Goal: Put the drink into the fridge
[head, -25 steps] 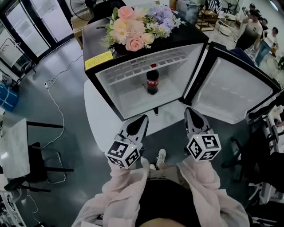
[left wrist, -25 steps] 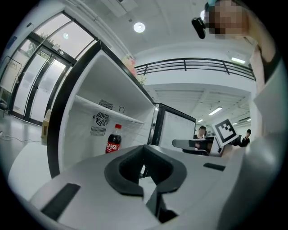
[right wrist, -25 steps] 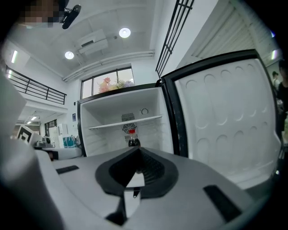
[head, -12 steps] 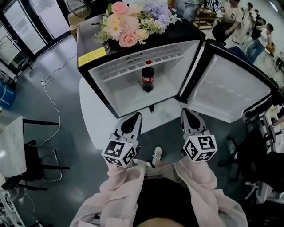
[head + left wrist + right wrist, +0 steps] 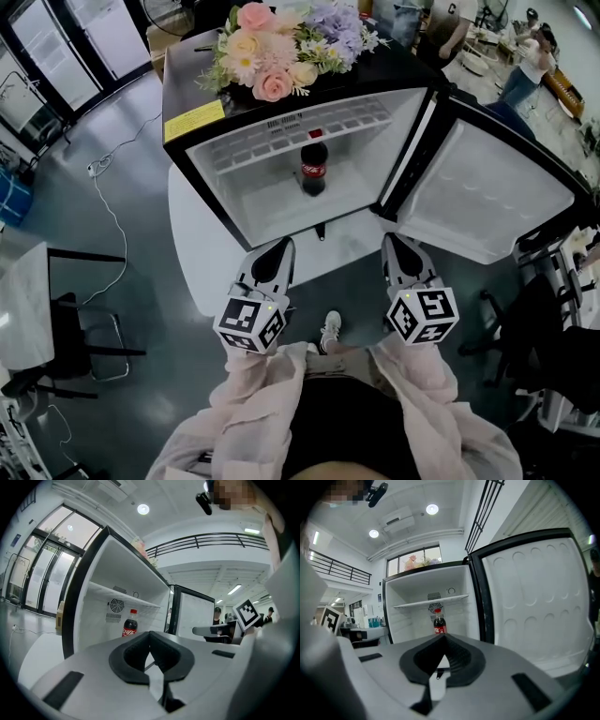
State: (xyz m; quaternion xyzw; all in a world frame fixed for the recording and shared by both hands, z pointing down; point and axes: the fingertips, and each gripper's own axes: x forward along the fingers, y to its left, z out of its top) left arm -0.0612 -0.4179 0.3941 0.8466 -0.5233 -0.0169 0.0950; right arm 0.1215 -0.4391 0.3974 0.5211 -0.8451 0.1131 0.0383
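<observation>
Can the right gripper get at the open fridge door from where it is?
Probably yes. The fridge door stands swung wide just ahead of the right gripper, with nothing visible between them. Its jaws are shut and empty.

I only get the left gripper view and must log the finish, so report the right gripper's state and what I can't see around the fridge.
Observer: The right gripper is shut with nothing between its jaws, and it points at the cola bottle inside the fridge.
Operator: Now tell me what's on top.
Observer: A bouquet of pink, cream and purple flowers sits on the black top, beside a yellow label.
Operator: Describe the door.
Observer: The door stands wide open at the right of the head view; its white inner face is bare.
</observation>
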